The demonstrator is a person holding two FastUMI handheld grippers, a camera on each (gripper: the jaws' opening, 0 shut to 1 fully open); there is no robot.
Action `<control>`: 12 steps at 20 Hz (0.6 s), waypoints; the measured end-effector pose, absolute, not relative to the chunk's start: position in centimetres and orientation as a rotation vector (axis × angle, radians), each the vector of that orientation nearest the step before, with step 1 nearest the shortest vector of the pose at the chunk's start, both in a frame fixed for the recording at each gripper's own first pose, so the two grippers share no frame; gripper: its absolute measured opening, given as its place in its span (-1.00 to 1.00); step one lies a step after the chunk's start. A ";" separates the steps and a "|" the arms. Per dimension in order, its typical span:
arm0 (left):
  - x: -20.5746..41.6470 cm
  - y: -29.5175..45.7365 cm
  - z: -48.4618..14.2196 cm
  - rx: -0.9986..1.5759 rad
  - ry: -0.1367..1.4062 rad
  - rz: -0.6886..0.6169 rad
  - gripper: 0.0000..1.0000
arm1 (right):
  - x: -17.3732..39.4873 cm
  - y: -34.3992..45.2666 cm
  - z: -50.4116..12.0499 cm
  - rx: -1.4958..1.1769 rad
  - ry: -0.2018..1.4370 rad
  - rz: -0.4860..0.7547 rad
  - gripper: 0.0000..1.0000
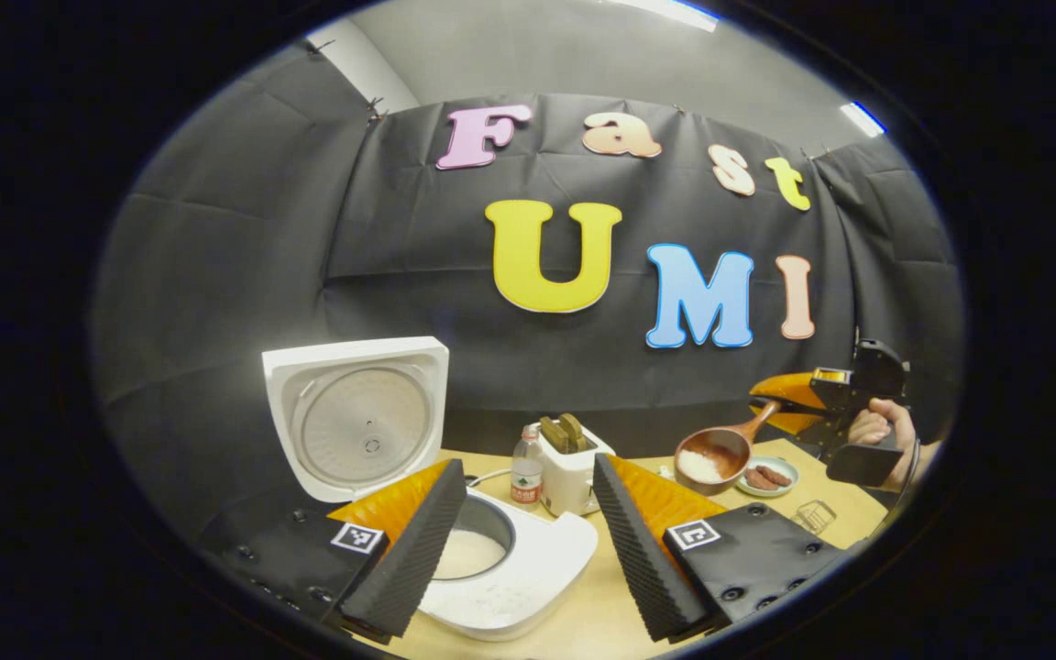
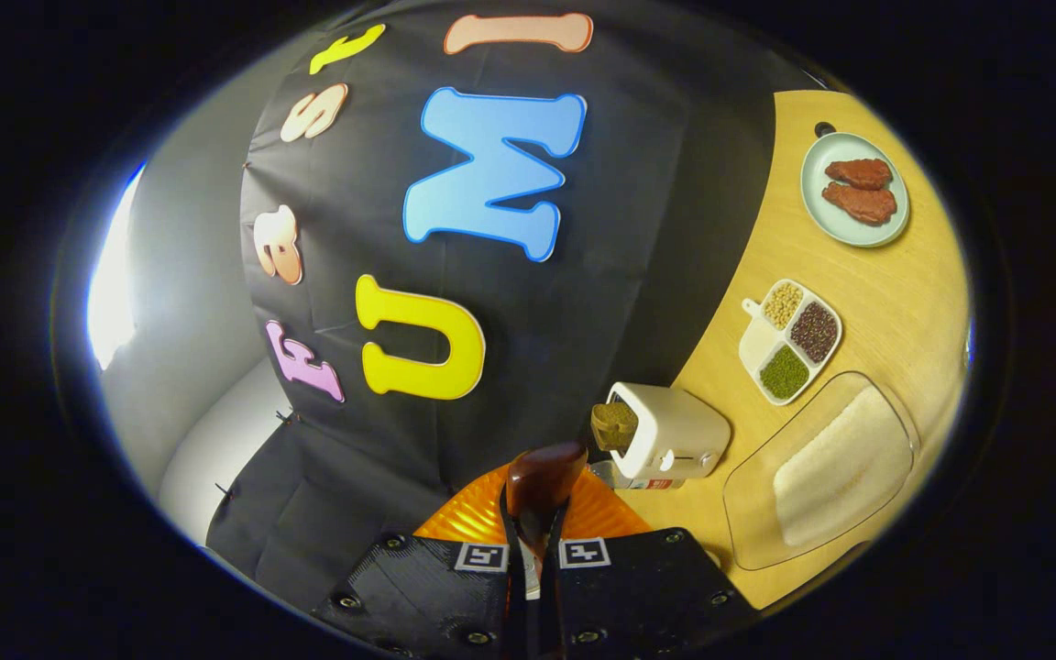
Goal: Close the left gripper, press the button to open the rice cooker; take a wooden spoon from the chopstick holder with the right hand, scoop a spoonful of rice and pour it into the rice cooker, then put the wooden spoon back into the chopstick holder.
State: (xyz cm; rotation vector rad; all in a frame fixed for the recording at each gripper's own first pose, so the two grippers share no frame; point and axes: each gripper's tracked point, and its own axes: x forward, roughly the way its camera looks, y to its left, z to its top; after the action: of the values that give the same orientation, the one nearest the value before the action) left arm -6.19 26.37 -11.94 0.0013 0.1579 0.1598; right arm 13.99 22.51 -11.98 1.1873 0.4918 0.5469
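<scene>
The white rice cooker stands open with its lid upright; white rice lies in its pot. My left gripper is open, its fingers spread on either side of the cooker's front. Off to the right, a hand holds my right gripper above the table. It is shut on the handle of the wooden spoon, whose bowl carries white rice. In the right gripper view the spoon points straight ahead from the shut gripper, with its bowl seen from behind.
A toaster with bread and a small bottle stand behind the cooker. A plate of meat pieces and a small wire holder sit at the right. On the table are a divided bean dish and a clear rice tub.
</scene>
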 end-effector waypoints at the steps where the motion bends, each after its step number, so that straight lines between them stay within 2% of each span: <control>1: -6.5 26.6 -12.4 -0.002 0.163 0.158 0.97 | 14.0 23.5 -11.7 1.176 0.496 0.565 -0.89; 9: -8.5 30.1 -14.5 0.007 0.194 0.171 0.94 | 12.5 33.1 -10.2 1.028 0.559 0.711 -0.89; 10: -8.8 30.5 -14.8 0.003 0.199 0.171 0.99 | 12.5 34.3 -10.3 1.017 0.566 0.724 -0.89; 11: -8.9 30.9 -15.1 0.000 0.206 0.172 0.94 | 12.5 35.4 -10.4 1.005 0.575 0.736 -0.89; 12: -9.2 31.4 -15.3 -0.001 0.212 0.176 0.99 | 12.7 36.5 -10.6 0.988 0.585 0.744 -0.88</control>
State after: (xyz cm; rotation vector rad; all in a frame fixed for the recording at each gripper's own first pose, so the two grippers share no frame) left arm -9.19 31.37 -15.33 -0.0011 0.2119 0.1756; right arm 12.66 36.53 -10.60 0.9881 0.5847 0.7440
